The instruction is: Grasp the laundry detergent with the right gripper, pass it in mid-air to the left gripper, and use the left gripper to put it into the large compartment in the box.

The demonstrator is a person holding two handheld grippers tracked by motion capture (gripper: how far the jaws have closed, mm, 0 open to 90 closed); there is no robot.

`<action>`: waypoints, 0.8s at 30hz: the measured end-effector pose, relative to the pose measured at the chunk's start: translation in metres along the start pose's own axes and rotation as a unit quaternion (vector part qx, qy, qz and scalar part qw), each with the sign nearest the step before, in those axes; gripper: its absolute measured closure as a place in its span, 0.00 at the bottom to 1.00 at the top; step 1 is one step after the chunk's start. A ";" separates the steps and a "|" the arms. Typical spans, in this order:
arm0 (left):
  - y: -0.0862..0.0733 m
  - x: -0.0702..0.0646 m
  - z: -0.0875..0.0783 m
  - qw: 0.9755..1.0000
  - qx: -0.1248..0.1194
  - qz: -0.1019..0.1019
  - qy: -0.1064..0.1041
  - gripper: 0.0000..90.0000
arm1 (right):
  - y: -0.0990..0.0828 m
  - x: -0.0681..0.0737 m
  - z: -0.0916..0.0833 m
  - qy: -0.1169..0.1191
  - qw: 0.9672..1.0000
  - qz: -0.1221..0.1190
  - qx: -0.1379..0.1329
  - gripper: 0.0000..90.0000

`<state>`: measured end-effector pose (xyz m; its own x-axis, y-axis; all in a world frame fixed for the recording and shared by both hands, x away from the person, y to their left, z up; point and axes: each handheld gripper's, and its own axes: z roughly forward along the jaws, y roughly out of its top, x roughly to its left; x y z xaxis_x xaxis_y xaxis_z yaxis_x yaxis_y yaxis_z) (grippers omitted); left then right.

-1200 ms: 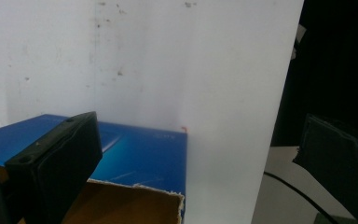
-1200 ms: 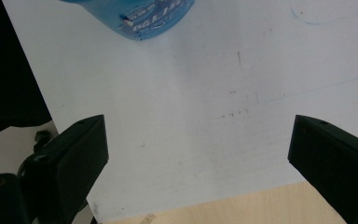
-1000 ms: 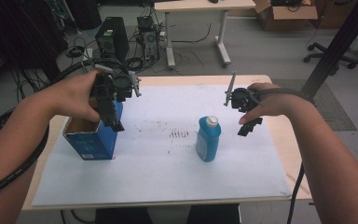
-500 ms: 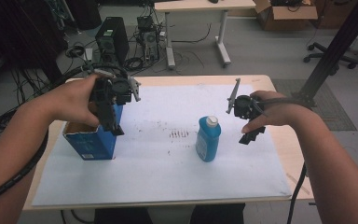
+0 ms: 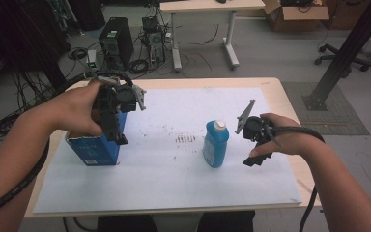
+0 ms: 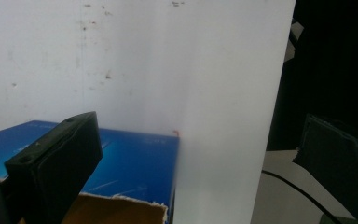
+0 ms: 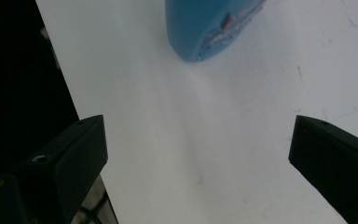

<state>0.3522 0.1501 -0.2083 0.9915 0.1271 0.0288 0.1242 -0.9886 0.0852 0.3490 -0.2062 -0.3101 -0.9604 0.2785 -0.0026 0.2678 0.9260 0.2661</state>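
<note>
At frame left, the left gripper [image 5: 118,126] is hanging jaws-apart over the open blue box [image 5: 92,150], apparently to steady it; centre-right, the right gripper [image 5: 257,147], jaws wide, is nearing the upright blue bottle [image 5: 215,143], seemingly to grasp it.

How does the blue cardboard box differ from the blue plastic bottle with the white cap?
The blue cardboard box is rectangular with its top torn open; the blue plastic bottle is rounded and capped. The left gripper hangs over the box, while the bottle stands free beside the open right gripper. Both stand upright on the white table sheet.
</note>
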 end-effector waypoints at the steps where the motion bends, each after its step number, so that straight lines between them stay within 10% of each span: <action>1: 0.000 -0.001 0.001 1.000 0.001 0.002 -0.001 0.00 | -0.001 0.003 0.002 -0.001 1.000 0.003 -0.010 0.05; 14: 0.003 -0.005 0.008 1.000 -0.002 0.007 -0.006 0.00 | -0.013 0.031 0.039 -0.045 0.992 0.063 -0.096 0.05; 24: 0.001 -0.009 0.007 1.000 -0.013 0.010 0.005 0.00 | -0.016 0.040 0.072 -0.079 0.973 0.148 -0.158 0.03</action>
<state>0.3434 0.1477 -0.2158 0.9933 0.1086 0.0398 0.1037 -0.9884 0.1106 0.3117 -0.1912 -0.3836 -0.8146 0.5796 -0.0228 0.4698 0.6823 0.5602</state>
